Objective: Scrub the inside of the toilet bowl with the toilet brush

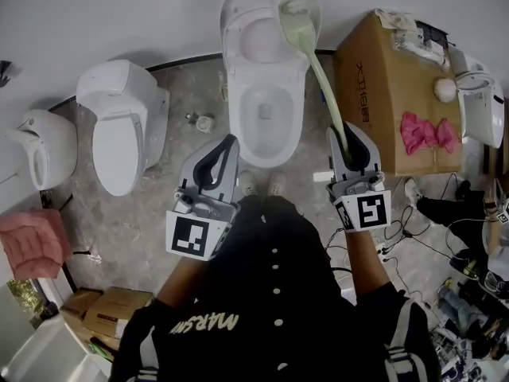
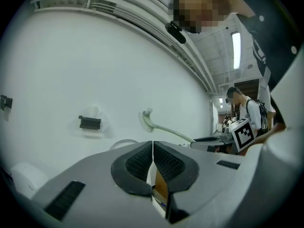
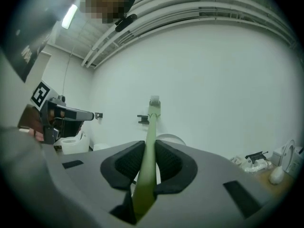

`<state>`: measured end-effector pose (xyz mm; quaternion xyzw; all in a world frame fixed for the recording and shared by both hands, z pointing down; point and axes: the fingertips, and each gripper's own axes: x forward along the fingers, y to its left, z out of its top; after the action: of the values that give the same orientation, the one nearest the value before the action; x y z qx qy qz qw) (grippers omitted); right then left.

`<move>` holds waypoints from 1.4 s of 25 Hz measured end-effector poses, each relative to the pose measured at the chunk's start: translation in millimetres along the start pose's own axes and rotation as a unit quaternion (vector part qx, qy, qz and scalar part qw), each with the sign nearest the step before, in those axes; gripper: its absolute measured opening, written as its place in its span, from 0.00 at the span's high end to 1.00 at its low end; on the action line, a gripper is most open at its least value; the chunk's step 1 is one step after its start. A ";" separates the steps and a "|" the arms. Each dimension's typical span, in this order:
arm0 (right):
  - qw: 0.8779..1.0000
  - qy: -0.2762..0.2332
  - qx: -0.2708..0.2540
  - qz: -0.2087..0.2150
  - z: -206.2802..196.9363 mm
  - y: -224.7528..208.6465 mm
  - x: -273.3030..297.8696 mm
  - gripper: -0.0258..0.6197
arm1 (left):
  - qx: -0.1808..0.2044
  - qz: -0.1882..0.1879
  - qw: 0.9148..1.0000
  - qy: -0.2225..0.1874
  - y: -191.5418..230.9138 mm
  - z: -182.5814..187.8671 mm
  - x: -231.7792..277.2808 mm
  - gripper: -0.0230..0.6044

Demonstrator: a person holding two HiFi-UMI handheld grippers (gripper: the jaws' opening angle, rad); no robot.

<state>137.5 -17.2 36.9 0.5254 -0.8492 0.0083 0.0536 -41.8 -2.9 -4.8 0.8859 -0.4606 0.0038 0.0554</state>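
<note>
An open white toilet point(image 1: 268, 102) stands straight ahead, lid raised against the wall, bowl empty. My right gripper point(image 1: 347, 151) is shut on the handle of a pale green toilet brush point(image 1: 315, 58). The handle runs up and left, and the white bristle head point(image 1: 296, 8) hangs in the air in front of the raised lid, above the bowl. In the right gripper view the green toilet brush point(image 3: 148, 146) sits pinched between the pads. My left gripper point(image 1: 227, 151) is shut on nothing, held at the bowl's left front; in its own view the left gripper point(image 2: 152, 148) has its pads pressed together.
A second toilet point(image 1: 119, 122) with its lid down and a white urinal point(image 1: 41, 146) stand to the left. A cardboard box point(image 1: 382, 86) with pink cloth point(image 1: 425, 132) sits right of the bowl. Cables point(image 1: 421, 229) and clutter cover the floor at right. Another person point(image 2: 247, 108) stands in the background.
</note>
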 end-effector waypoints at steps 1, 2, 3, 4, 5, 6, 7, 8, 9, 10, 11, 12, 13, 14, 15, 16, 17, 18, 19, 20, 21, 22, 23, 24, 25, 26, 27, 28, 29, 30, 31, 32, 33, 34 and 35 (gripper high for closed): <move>1.000 0.006 -0.001 0.001 -6.0 0.5 3.9 0.83 | -0.004 0.001 1.000 0.006 3.4 -4.5 2.1 0.91; 1.000 0.012 -0.004 0.001 -13.1 0.2 8.2 0.83 | -0.012 0.002 1.000 0.013 6.5 -9.6 4.9 0.91; 1.000 0.019 -0.008 0.001 -21.5 -0.8 13.0 0.83 | -0.018 0.000 1.000 0.017 8.9 -14.5 8.4 0.91; 1.000 0.027 -0.012 0.000 -31.3 -2.2 17.9 0.83 | -0.023 -0.003 1.000 0.018 10.1 -19.1 12.1 0.91; 0.999 0.035 -0.014 0.000 -42.3 -3.6 22.3 0.83 | -0.027 -0.009 0.999 0.017 9.6 -24.3 15.6 0.91; 0.999 0.042 -0.013 0.001 -54.2 -4.6 26.0 0.83 | -0.030 -0.015 0.999 0.017 7.5 -30.8 18.4 0.91; 0.999 0.050 -0.011 0.002 -66.9 -5.3 28.8 0.83 | -0.032 -0.022 0.999 0.021 4.6 -39.0 20.9 0.91; 0.998 0.059 -0.008 0.002 -80.1 -5.9 31.1 0.83 | -0.034 -0.027 0.999 0.028 1.8 -48.7 23.3 0.91; 0.998 0.068 -0.007 0.002 -93.7 -6.6 33.4 0.83 | -0.035 -0.031 0.998 0.035 -0.2 -59.0 26.1 0.91; 0.997 0.076 -0.006 0.002 -107.7 -7.3 35.9 0.83 | -0.037 -0.033 0.998 0.042 -1.1 -69.3 29.0 0.91; 0.996 0.085 -0.006 0.002 -122.0 -7.5 38.2 0.83 | -0.040 -0.034 0.997 0.049 -0.8 -79.2 31.5 0.91; 0.996 0.094 -0.006 0.003 -136.5 -6.7 40.0 0.83 | -0.045 -0.033 0.997 0.055 0.5 -88.6 33.1 0.91; 0.995 0.103 -0.005 0.004 -151.1 -5.2 41.6 0.83 | -0.051 -0.032 0.996 0.060 2.8 -97.8 34.2 0.91; 0.994 0.113 -0.005 0.005 -165.9 -3.5 44.0 0.83 | -0.058 -0.031 0.996 0.065 6.2 -107.1 35.4 0.91; 0.992 0.123 -0.005 0.006 -181.0 -2.1 47.6 0.83 | -0.063 -0.030 0.995 0.069 10.1 -116.8 37.3 0.91; 0.991 0.131 -0.007 0.007 -196.2 -1.2 52.3 0.83 | -0.067 -0.029 0.995 0.072 13.9 -127.0 39.8 0.91; 0.990 0.138 -0.008 0.008 -211.4 -0.6 57.2 0.83 | -0.069 -0.029 0.994 0.076 16.9 -137.5 42.5 0.91; 0.989 0.145 -0.007 0.008 -226.6 -0.1 61.3 0.83 | -0.070 -0.029 0.994 0.080 18.7 -148.1 45.2 0.91; 0.988 0.153 -0.006 0.010 -241.7 0.4 64.2 0.83 | -0.073 -0.030 0.993 0.085 19.3 -158.1 47.7 0.91; 0.987 0.160 -0.004 0.011 -256.7 0.8 66.7 0.83 | -0.077 -0.030 0.993 0.087 19.5 -167.1 50.5 0.91; 0.986 0.165 -0.003 0.013 -270.9 0.7 69.6 0.83 | -0.082 -0.030 0.992 0.086 20.2 -175.1 54.0 0.91; 0.986 0.169 -0.002 0.013 -285.1 -0.4 73.2 0.83 | -0.086 -0.029 0.992 0.083 21.6 -183.0 58.3 0.91; 0.985 0.174 -0.004 0.013 -299.8 -2.3 76.6 0.83 | -0.088 -0.028 0.992 0.080 23.5 -191.2 63.1 0.91; 0.984 0.180 -0.007 0.014 -314.7 -4.0 79.6 0.83 | -0.090 -0.026 0.993 0.078 25.4 -200.0 67.4 0.91; 0.982 0.187 -0.009 0.015 -329.1 -4.6 81.7 0.83 | -0.091 -0.023 0.992 0.078 27.0 -208.9 70.7 0.91; 0.981 0.195 -0.008 0.017 -342.9 -4.0 82.6 0.83 | -0.094 -0.021 0.992 0.079 28.1 -217.6 72.9 0.91; 0.979 0.203 -0.006 0.019 -356.1 -2.8 82.9 0.83 | -0.097 -0.018 0.992 0.082 28.9 -226.0 74.5 0.91; 0.978 0.210 -0.004 0.021 -369.0 -1.8 84.0 0.83 | -0.098 -0.017 0.992 0.083 29.8 -234.1 76.4 0.91; 0.976 0.214 -0.003 0.022 -381.5 -1.3 86.5 0.83 | -0.098 -0.017 0.992 0.083 30.8 -242.2 78.5 0.91; 0.976 0.219 -0.004 0.023 -393.8 -0.7 89.5 0.83 | -0.097 -0.018 0.992 0.083 31.8 -250.5 80.3 0.91; 0.974 0.224 -0.005 0.023 -406.0 0.3 92.1 0.83 | -0.097 -0.019 0.992 0.083 32.6 -258.9 81.5 0.91; 0.973 0.231 -0.007 0.025 -418.2 1.9 93.7 0.83 | -0.098 -0.020 0.991 0.085 33.2 -267.1 82.2 0.91; 0.971 0.239 -0.008 0.028 -430.4 4.0 94.6 0.83 | -0.099 -0.020 0.991 0.087 33.6 -274.5 82.7 0.91; 0.969 0.247 -0.010 0.032 -442.6 6.3 95.3 0.83 | -0.101 -0.020 0.991 0.088 34.2 -281.2 83.7 0.91; 0.967 0.253 -0.012 0.037 -454.4 8.5 96.5 0.83 | -0.102 -0.019 0.991 0.089 35.1 -287.2 85.2 0.91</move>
<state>124.6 -67.4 498.6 0.4737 -0.8269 0.1329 0.2724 -8.7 -63.1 288.9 0.8802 -0.4351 0.0343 0.1864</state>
